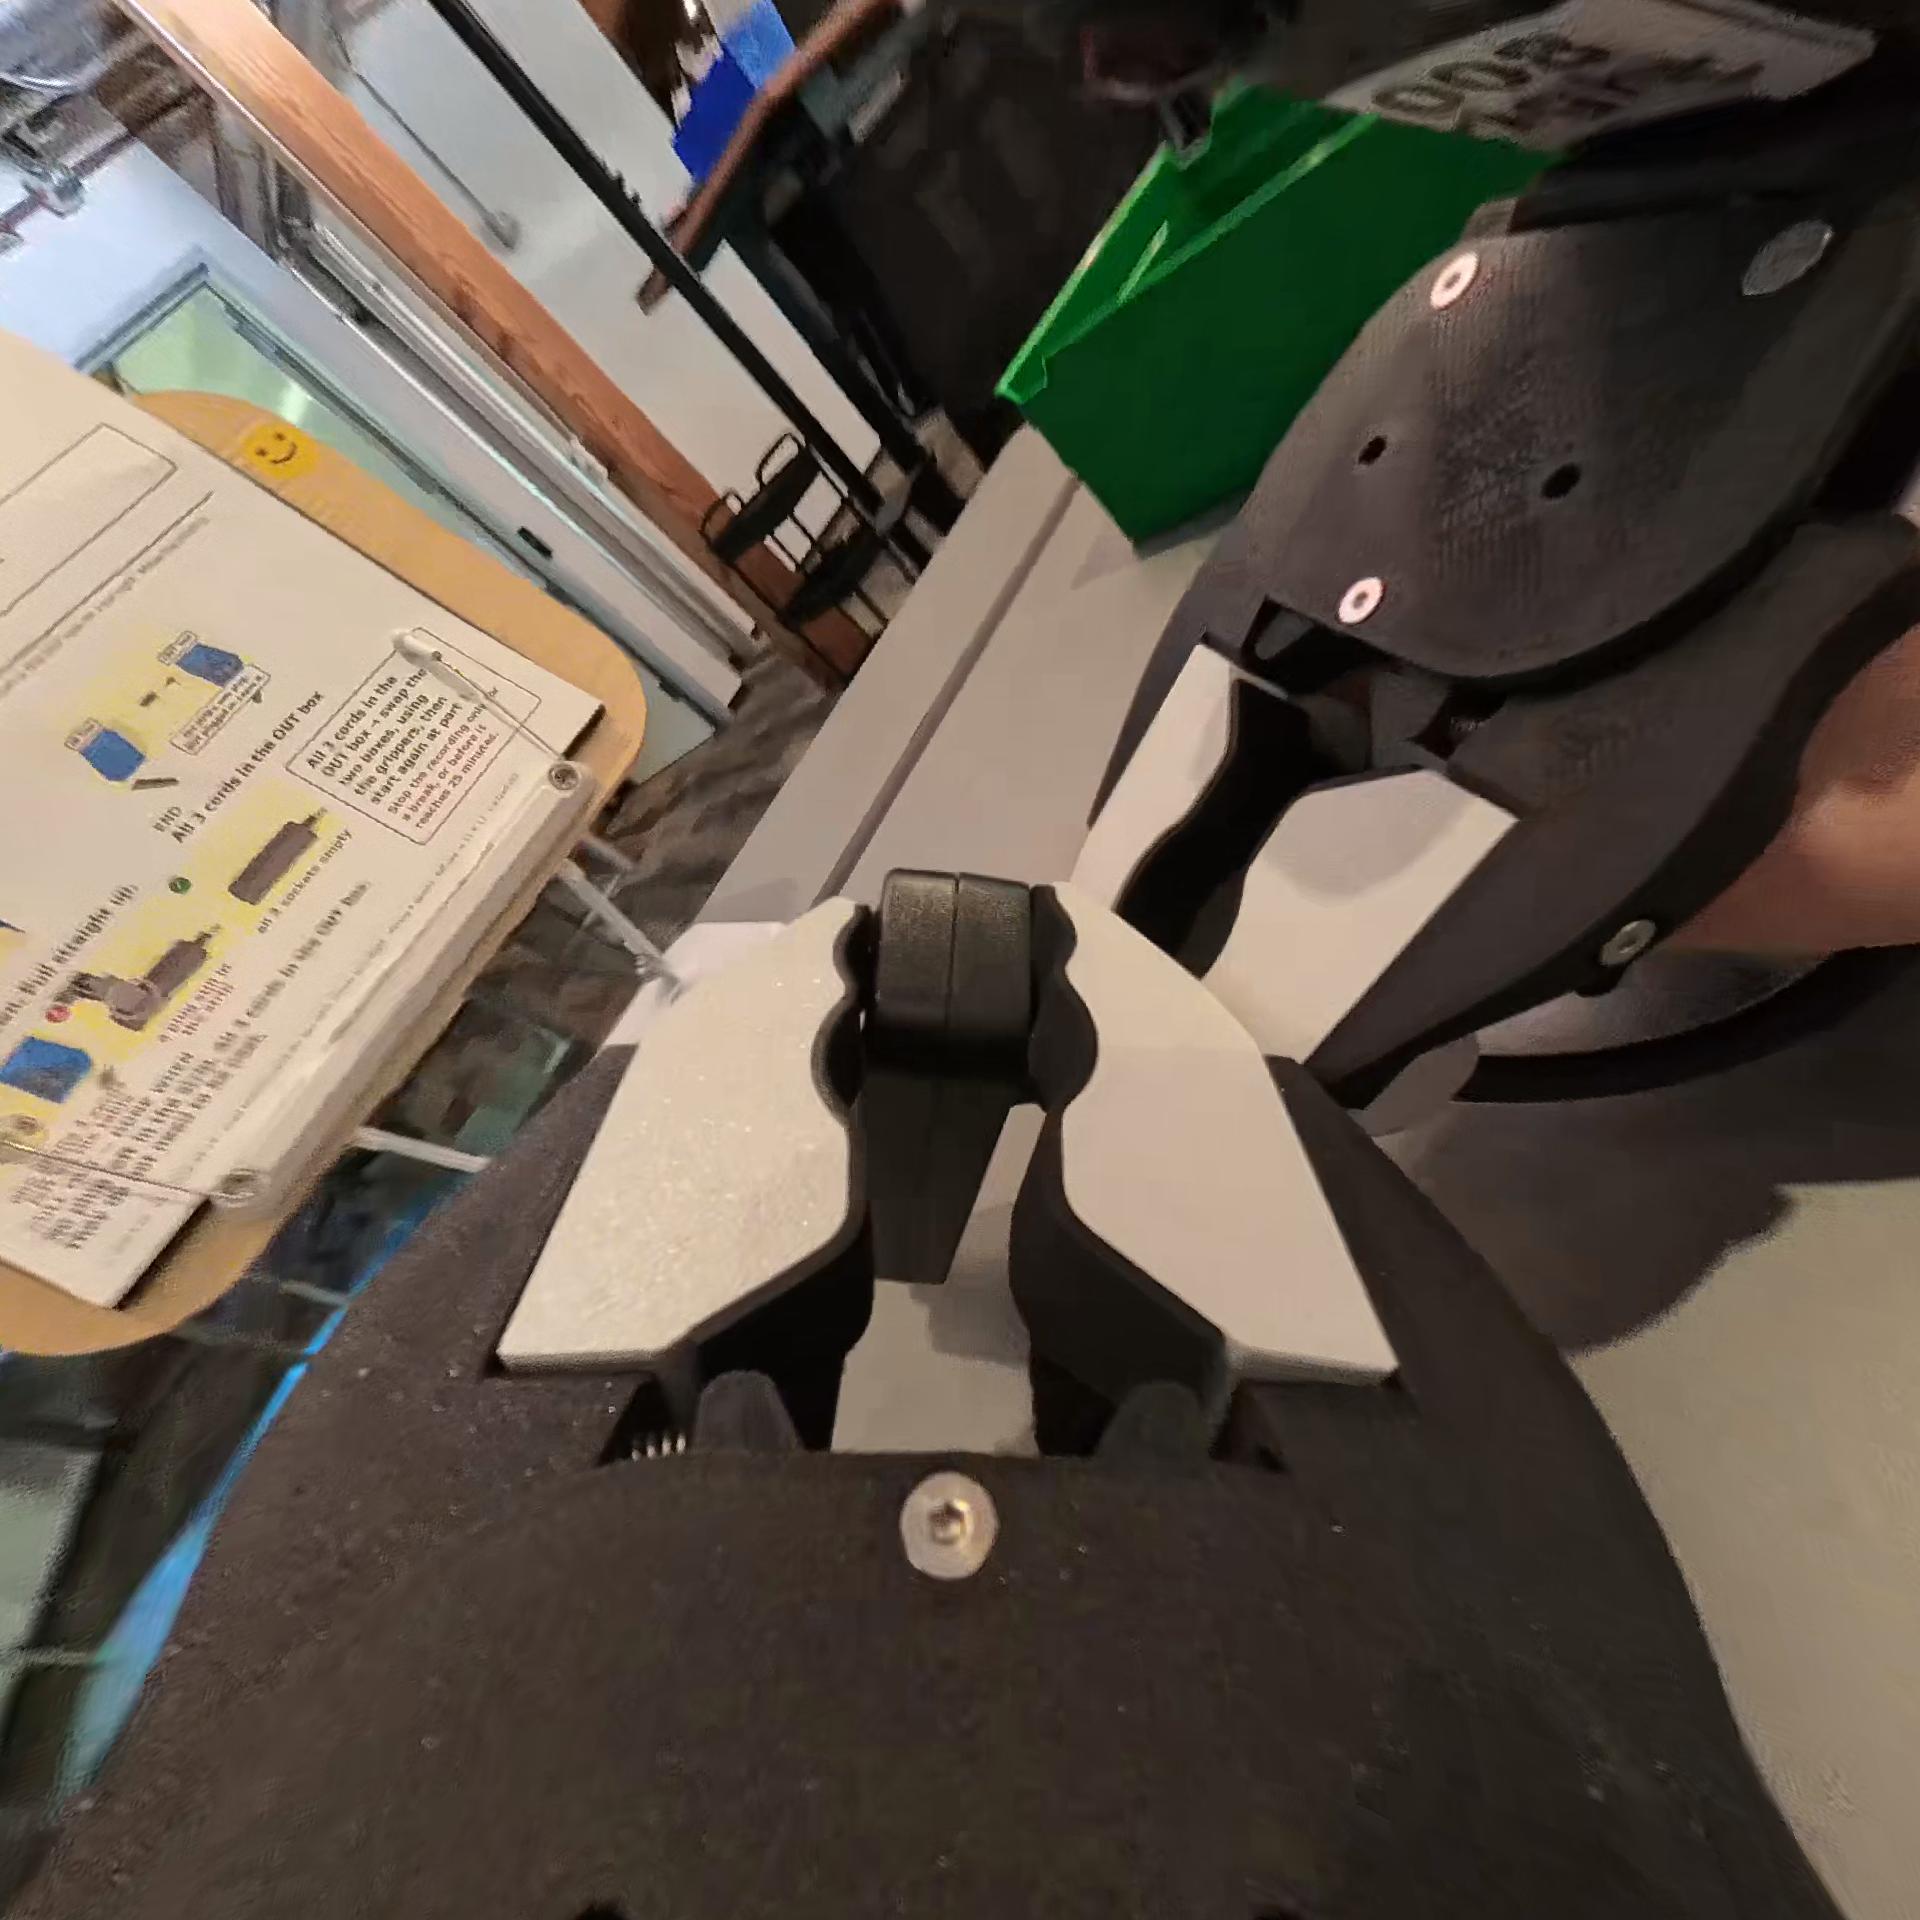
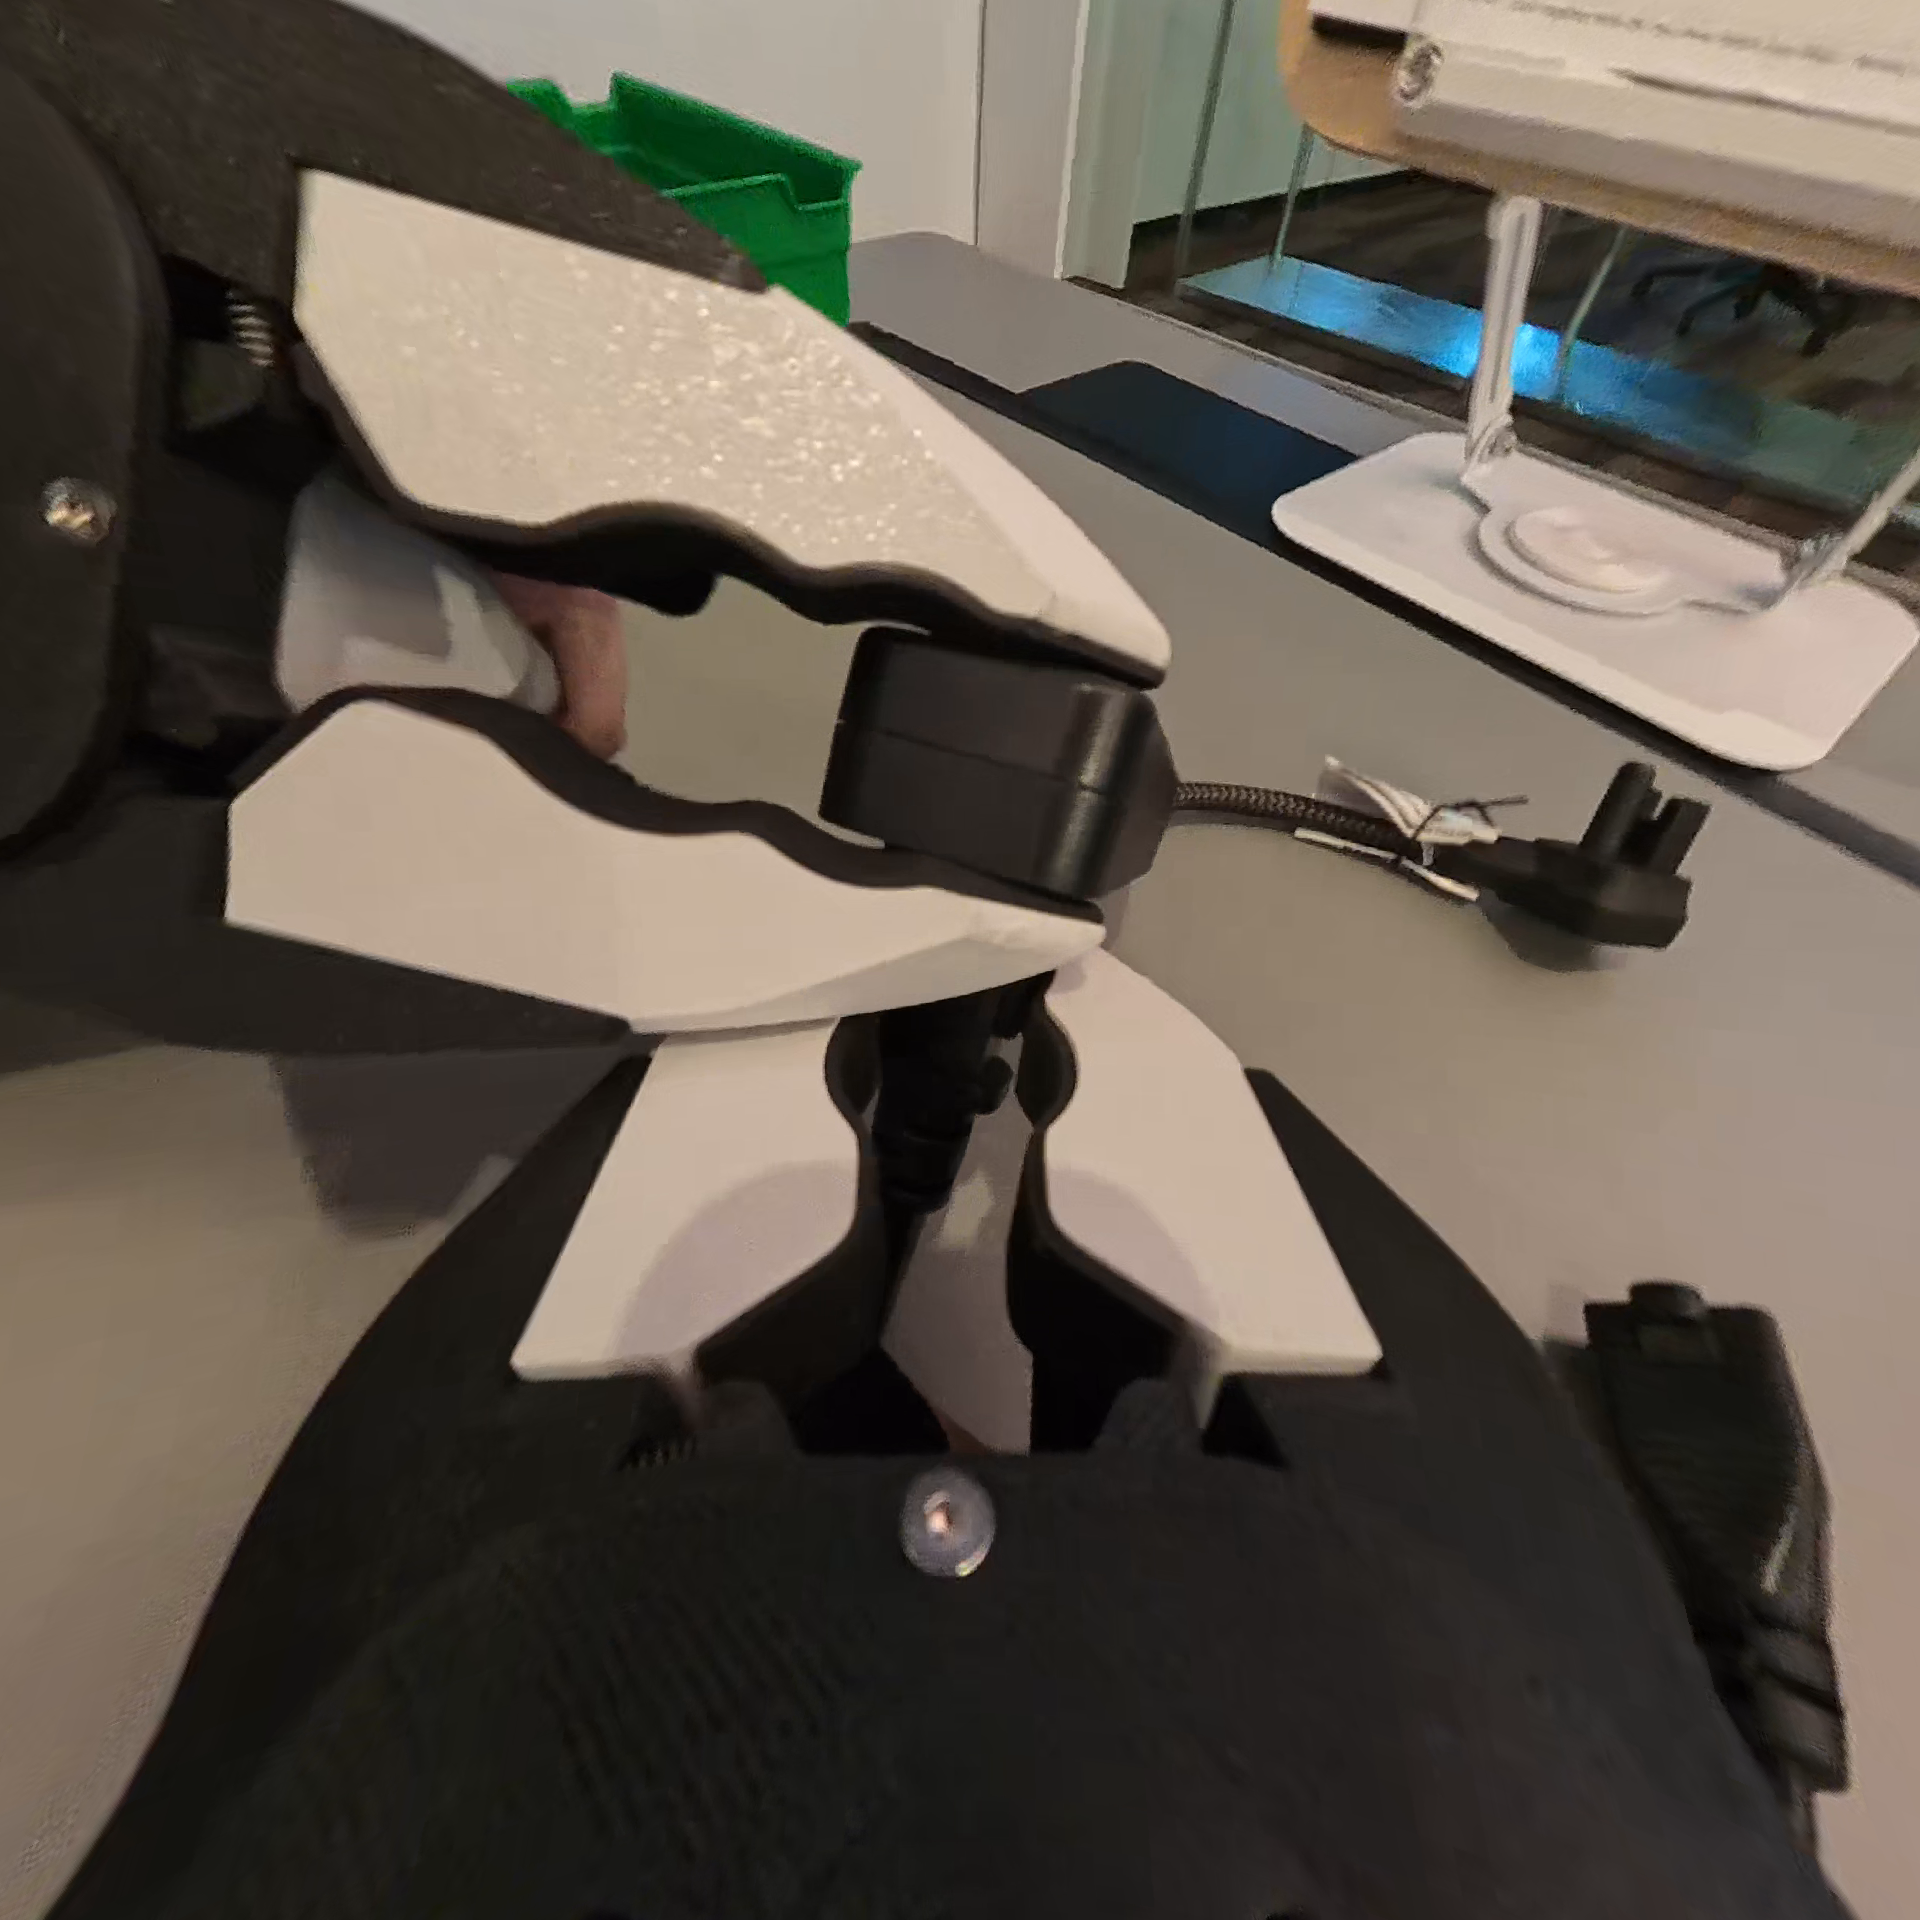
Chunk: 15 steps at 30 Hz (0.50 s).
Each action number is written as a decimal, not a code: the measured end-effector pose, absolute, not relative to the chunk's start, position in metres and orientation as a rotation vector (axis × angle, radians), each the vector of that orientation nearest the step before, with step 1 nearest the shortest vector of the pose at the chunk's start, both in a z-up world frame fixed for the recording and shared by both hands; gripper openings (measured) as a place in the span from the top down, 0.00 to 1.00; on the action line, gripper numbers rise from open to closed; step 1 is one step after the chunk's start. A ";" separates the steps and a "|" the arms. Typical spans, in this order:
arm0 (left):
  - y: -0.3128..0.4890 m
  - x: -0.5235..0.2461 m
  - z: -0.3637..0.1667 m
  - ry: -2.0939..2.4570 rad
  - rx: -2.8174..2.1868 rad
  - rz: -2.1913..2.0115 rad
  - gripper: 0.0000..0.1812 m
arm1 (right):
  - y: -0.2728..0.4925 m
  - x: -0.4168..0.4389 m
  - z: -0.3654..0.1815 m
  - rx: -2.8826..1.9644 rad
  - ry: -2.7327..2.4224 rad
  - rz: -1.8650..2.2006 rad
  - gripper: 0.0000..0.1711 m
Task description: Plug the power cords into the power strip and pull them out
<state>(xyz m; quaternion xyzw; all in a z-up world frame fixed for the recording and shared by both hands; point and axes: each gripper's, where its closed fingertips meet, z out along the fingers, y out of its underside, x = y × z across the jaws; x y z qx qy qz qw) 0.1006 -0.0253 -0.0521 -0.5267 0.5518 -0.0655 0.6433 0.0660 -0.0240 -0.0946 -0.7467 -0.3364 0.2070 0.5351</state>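
The left tool (image 2: 1122,790) is clamped on the black power strip (image 2: 997,779), holding it above the grey worktop (image 2: 1455,1091). The right tool (image 2: 951,1049) pinches a black cord plug (image 2: 925,1132) just under the strip. The strip's own braided cable (image 2: 1278,821) runs to a plug (image 2: 1600,883) lying on the worktop; a green bin (image 2: 748,208) stands behind.
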 end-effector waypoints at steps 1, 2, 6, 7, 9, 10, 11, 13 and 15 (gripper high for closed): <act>-0.024 0.100 -0.055 1.231 -1.209 -0.207 0.84 | -0.023 0.066 -0.097 -1.773 -0.846 0.459 0.87; -0.022 0.099 -0.059 1.206 -1.230 -0.257 0.84 | -0.022 0.066 -0.101 -1.777 -0.884 0.422 0.87; -0.017 0.096 -0.062 1.141 -1.238 -0.310 0.83 | -0.016 0.067 -0.107 -1.777 -0.936 0.335 0.87; -0.016 0.095 -0.062 1.130 -1.241 -0.312 0.83 | -0.015 0.066 -0.107 -1.774 -0.937 0.328 0.87; -0.015 0.094 -0.063 1.117 -1.249 -0.318 0.83 | -0.014 0.065 -0.107 -1.771 -0.933 0.315 0.87; -0.015 0.093 -0.063 1.113 -1.258 -0.331 0.83 | -0.014 0.064 -0.107 -1.766 -0.930 0.308 0.87; -0.015 0.092 -0.063 1.117 -1.262 -0.349 0.82 | -0.014 0.064 -0.107 -1.765 -0.925 0.306 0.87; -0.016 0.093 -0.065 1.151 -1.262 -0.347 0.82 | -0.013 0.063 -0.108 -1.773 -0.907 0.307 0.87; -0.017 0.095 -0.066 1.150 -1.275 -0.340 0.82 | -0.013 0.064 -0.110 -1.809 -0.840 0.369 0.88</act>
